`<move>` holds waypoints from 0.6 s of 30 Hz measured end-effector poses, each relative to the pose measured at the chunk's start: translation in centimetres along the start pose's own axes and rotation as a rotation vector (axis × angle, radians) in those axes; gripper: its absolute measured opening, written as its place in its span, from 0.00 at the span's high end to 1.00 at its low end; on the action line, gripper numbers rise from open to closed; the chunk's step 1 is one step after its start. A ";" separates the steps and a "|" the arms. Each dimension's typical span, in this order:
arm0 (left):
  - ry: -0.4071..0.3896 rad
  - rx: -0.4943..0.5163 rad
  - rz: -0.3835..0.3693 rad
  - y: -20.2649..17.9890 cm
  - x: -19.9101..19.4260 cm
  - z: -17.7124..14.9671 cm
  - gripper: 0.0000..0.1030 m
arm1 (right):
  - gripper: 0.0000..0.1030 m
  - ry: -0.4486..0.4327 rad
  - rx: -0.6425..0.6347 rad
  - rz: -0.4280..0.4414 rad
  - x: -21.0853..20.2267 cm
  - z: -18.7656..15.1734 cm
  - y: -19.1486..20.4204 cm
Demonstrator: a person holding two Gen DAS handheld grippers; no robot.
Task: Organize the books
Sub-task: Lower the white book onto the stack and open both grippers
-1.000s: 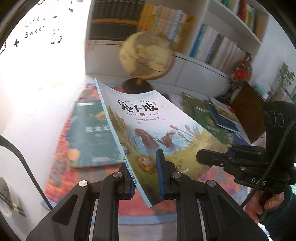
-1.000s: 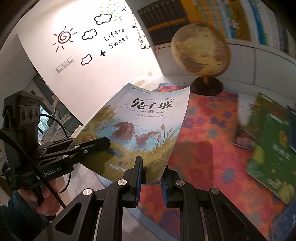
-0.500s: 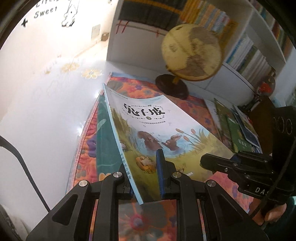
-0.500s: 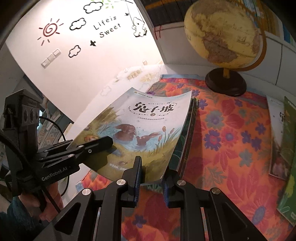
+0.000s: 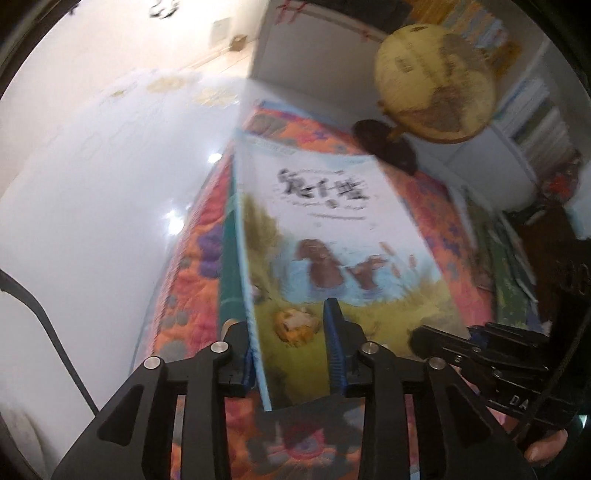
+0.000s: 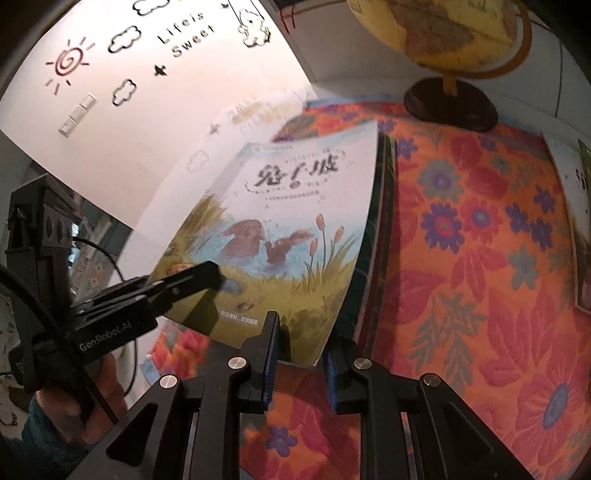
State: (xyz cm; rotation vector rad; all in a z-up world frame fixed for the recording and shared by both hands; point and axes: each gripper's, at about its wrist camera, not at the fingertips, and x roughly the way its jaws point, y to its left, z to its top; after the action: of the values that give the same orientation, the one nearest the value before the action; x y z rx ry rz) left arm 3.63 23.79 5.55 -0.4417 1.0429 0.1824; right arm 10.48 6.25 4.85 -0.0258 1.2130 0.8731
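Stacking underway: rabbit book lies on the green book, left of the globe. Left gripper fingers opening around its edge; right gripper looks clamped on it. Books right of the globe remain.

The picture book has a pale cover with black title characters, two brown rabbits in blue water, orange cattails and yellow-green grass. Just under the picture book lies a dark teal book. Both rest on a rug of orange ground with red leaves and purple-blue flowers. Beyond the picture book stands a yellow-tan globe on a dark brown base. The gripper pads before the picture book are blue, on black frames.
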 end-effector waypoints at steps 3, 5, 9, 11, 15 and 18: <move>0.019 -0.037 0.092 0.6 0.4 -0.4 0.69 | 0.77 0.061 0.031 -0.032 0.8 -0.6 -0.8; 0.020 -0.059 0.092 1.0 0.2 -0.8 0.69 | 0.77 0.063 0.054 -0.006 0.7 -1.0 -1.3; -0.024 -0.044 0.132 0.4 -1.0 -1.2 0.69 | 0.76 0.072 0.059 -0.023 -0.1 -2.3 -1.7; -0.043 0.002 0.144 -0.8 -1.8 -1.2 0.69 | 0.76 0.062 0.056 -0.044 -0.8 -3.1 -2.0; -0.076 0.099 0.123 -4.4 -3.0 -1.3 0.69 | 0.76 0.009 0.109 -0.105 -4.1 -5.0 -3.1; -0.093 0.198 0.076 -8.3 -3.9 -1.2 0.69 | 0.71 -0.051 0.142 -0.191 -7.9 -6.1 -4.1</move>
State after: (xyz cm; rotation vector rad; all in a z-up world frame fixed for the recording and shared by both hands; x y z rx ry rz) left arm 3.67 16.00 10.60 -0.2128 0.9757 0.1647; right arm 7.40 -3.82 7.23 -0.0050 1.2007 0.6163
